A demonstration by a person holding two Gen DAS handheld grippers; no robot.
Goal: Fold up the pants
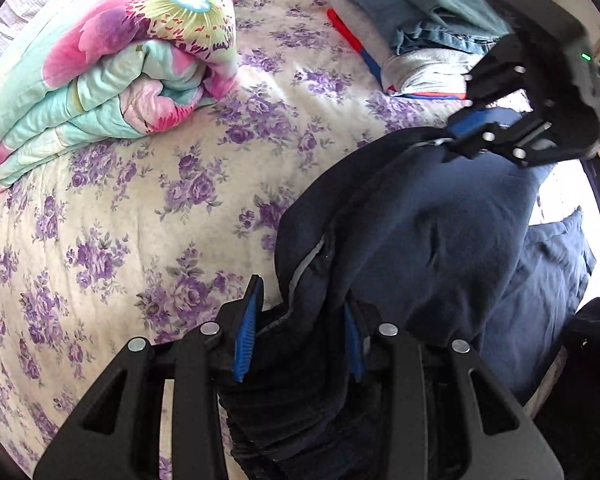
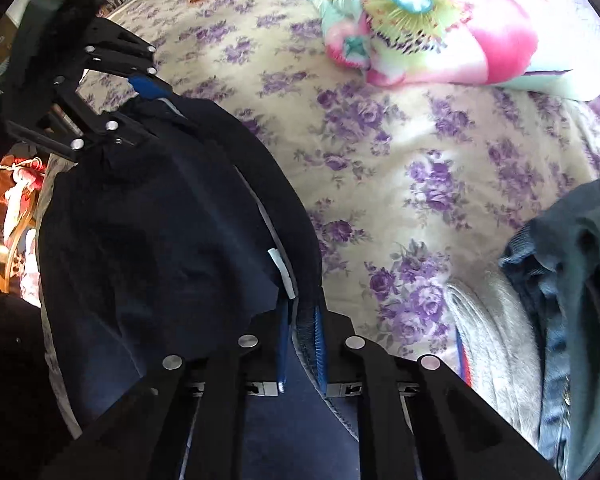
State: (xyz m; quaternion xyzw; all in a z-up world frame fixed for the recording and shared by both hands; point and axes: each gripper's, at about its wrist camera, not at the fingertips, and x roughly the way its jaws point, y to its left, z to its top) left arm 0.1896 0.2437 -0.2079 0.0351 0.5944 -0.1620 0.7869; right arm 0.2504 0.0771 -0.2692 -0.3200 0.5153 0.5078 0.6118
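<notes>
Dark navy pants (image 1: 440,232) fill the space nearest both cameras, held up off the bed (image 1: 160,208) with their bulk sagging between the two tools, probably so the fabric can be laid down flat and folded. Taking the bed as the landmark: its cream sheet with purple flowers spreads below the pants; a folded quilt (image 1: 112,68) in pink and mint lies at its far side, well apart from the pants, and a stack of folded clothes (image 1: 412,28), grey under denim under green, sits at another edge, seemingly the pile for finished items. Smaller still are the tools. The left gripper (image 1: 300,336) has a thick bunch of the pants' ribbed edge between its blue pads (image 1: 246,336), clenched on it though the fingers stand fairly wide around the wad. The right gripper (image 2: 300,344) pinches a thinner edge of the same garment, its pads close together on the cloth, and a white label (image 2: 282,270) shows just above them. Both ends held level suggests a fold not yet made.
</notes>
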